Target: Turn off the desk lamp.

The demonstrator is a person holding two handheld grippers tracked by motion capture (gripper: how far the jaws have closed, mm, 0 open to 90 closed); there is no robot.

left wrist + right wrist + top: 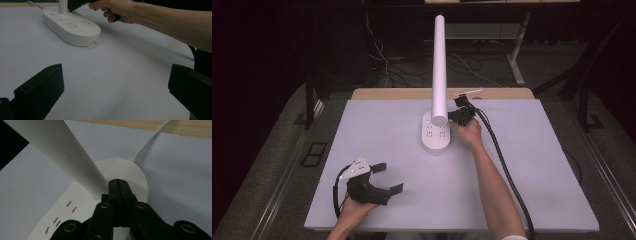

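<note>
White oval power strip [435,137] with a tall lamp tube [439,70] sits mid-worktop [532,165] in the high view; the right tool [460,116] is at its base, the left tool [387,178] rests wide open near the front edge. Left gripper view: sockets and a small lit button [53,13] on top. Right gripper view: jaws shut, empty, tips over the base beside the tube; likely a button press, needing a short, straight push down.

The lamp base [435,137] sits mid-table [532,165], its cord [147,143] running behind toward the far edge.

White oval power strip [435,137] with upright tube, mid-table
</note>
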